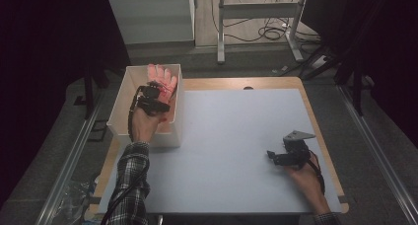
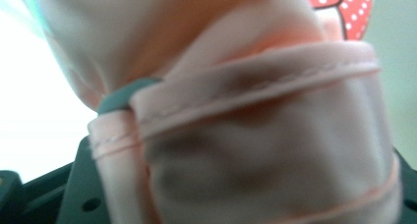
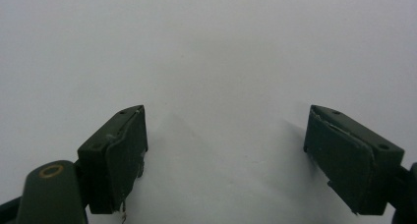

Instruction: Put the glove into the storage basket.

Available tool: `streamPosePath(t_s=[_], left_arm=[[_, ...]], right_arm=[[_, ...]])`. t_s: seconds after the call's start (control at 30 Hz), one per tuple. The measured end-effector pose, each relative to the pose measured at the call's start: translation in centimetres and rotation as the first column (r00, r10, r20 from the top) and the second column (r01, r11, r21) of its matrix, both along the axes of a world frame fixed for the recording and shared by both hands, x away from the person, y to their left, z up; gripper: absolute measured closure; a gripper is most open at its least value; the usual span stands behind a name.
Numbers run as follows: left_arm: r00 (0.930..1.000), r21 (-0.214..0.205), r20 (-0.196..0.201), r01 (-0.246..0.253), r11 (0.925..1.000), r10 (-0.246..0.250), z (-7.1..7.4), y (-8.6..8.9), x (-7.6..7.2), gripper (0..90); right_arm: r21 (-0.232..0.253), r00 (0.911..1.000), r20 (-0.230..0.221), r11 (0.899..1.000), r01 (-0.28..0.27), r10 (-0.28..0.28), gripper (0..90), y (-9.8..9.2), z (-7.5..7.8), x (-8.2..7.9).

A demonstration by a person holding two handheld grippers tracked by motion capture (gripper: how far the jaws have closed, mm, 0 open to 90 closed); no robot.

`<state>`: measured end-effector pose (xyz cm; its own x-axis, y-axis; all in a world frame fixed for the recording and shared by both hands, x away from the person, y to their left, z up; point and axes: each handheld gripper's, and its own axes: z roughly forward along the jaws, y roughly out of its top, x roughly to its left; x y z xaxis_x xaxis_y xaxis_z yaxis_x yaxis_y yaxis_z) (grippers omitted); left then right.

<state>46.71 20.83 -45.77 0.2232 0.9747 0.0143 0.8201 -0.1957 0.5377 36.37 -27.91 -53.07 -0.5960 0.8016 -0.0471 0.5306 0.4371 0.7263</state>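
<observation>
A pink glove (image 1: 162,77) with red dotted fingers hangs over the white box (image 1: 120,99) at the table's left rear. My left gripper (image 1: 155,94) is shut on its cuff end, and its hand reaches into the box from the near side. In the left gripper view the pink cuff (image 2: 255,111), with a stitched hem and a grey-green loop (image 2: 123,94), bunches between the dark jaws; a red dotted patch (image 2: 339,8) shows at the top. My right gripper (image 1: 273,156) rests near the table's right front, open, with bare white surface between its fingers (image 3: 120,155).
The white mat (image 1: 236,136) covers a wooden table whose edge (image 1: 315,121) shows at the right and back. Beyond the table stand a metal frame's legs (image 1: 221,37) with cables on the floor. A metal rail (image 1: 74,151) runs along the left.
</observation>
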Motion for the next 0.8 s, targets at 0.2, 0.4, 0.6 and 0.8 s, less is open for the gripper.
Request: streamPosePath(t_s=[0.2,0.4,0.6,0.8], left_arm=[[0.9987,0.030,-0.051,-0.004,0.9995,0.006,-0.7,-0.7,0.7,36.5],[0.9927,0.040,-0.120,-0.006,0.9992,0.010,-1.4,-1.1,1.5,33.8],[0.9810,0.052,-0.193,-0.012,0.9986,0.022,-2.3,-1.3,2.4,29.2],[0.9770,0.082,-0.210,-0.017,0.9965,0.034,-2.4,-1.4,2.6,18.0]], right_arm=[[0.000,1.0000,0.000,1.000,0.000,0.000,16.8,0.0,0.0,0.0],[0.000,1.0000,0.000,1.000,0.000,0.000,16.8,0.0,0.0,0.0],[0.000,1.0000,0.000,1.000,0.000,0.000,16.8,0.0,0.0,0.0],[0.000,1.0000,0.000,1.000,0.000,0.000,16.8,0.0,0.0,0.0]])
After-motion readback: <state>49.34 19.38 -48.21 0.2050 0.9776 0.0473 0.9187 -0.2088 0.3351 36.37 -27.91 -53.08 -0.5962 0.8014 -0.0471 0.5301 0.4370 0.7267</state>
